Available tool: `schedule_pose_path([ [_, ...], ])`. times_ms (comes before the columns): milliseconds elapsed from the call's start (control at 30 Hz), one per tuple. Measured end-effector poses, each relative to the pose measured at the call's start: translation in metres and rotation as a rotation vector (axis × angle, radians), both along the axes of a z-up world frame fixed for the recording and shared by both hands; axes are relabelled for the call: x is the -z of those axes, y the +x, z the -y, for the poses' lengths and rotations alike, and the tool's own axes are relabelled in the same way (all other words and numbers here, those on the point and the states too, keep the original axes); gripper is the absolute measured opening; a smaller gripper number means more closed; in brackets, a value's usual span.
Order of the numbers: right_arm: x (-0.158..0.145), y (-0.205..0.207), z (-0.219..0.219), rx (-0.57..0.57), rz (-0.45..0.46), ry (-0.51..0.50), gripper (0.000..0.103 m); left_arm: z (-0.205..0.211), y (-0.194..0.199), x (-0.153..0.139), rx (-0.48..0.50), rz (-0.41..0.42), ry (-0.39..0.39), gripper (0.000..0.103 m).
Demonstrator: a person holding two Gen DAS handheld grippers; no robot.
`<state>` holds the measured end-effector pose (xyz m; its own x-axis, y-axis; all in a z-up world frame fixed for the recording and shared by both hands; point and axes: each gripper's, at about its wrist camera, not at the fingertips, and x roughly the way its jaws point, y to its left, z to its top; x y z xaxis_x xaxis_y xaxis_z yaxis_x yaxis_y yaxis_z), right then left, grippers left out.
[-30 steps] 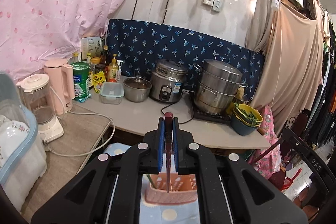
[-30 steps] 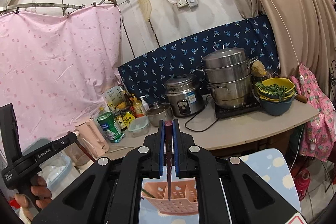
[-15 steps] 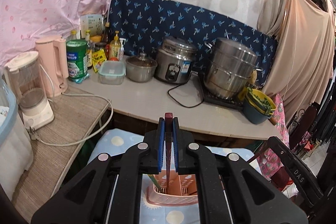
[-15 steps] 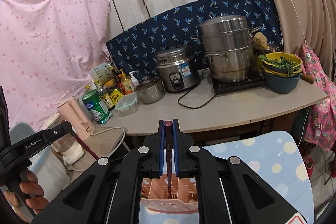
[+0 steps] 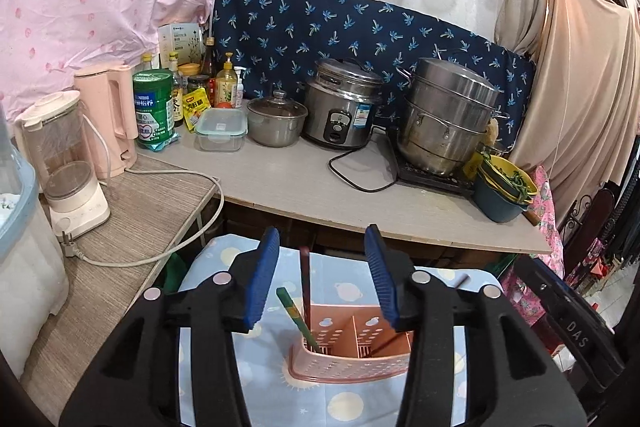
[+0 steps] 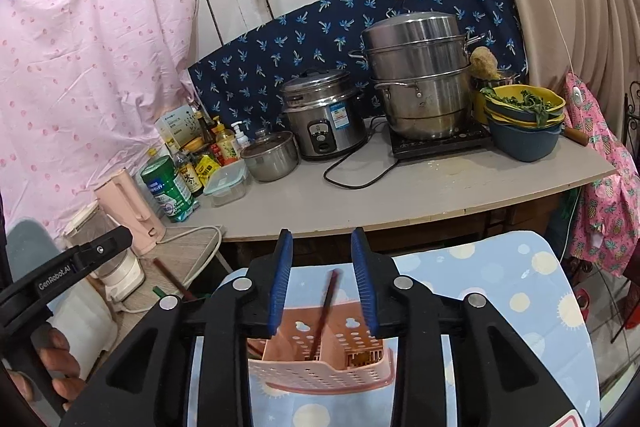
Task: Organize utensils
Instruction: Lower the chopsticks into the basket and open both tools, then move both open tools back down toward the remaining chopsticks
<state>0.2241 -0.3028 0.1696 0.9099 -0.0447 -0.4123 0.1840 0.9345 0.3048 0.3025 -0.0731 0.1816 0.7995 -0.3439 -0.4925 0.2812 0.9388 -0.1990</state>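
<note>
— Since a second ago both grippers have been lowered toward the pink utensil basket (image 5: 352, 359), and the dark red chopstick then clamped in each has been let go. How are the jaws seen?

— On the left gripper (image 5: 322, 275) the jaws are opening, parted, nothing pressed by the blue pads; a dark red chopstick (image 5: 305, 283) stands free between them, its lower end in the basket's left compartment. On the right gripper (image 6: 322, 279) the jaws are likewise opening; a second dark red chopstick (image 6: 325, 307) leans untouched between them, its lower end in the basket.

— What is counted in the basket?

— From the left wrist view, one green chopstick (image 5: 294, 313) beside the red one, two sticks on that side, and one dark stick (image 5: 394, 341) in the right compartment.

— And the room around it?

— The basket is set on a blue dotted cloth (image 6: 500, 291), bare to the right. Beyond the cloth's far edge the counter edge (image 5: 400, 227) is met, with open worktop before the rice cooker (image 5: 344, 107) and steamer pot (image 5: 448, 115).
</note>
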Motion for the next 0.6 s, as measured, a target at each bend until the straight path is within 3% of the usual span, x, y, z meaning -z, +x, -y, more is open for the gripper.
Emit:
schedule_pose_path([
  [233, -0.012, -0.035, -0.014, -0.012, 0.028, -0.041, 0.045, -0.003, -0.025, -0.003, 0.007, 0.002, 0.020, 0.045],
  [600, -0.007, -0.102, -0.035, -0.025, 0.022, -0.068, 0.048, -0.010, -0.081, -0.003, 0.019, 0.017, 0.066, 0.048],
])
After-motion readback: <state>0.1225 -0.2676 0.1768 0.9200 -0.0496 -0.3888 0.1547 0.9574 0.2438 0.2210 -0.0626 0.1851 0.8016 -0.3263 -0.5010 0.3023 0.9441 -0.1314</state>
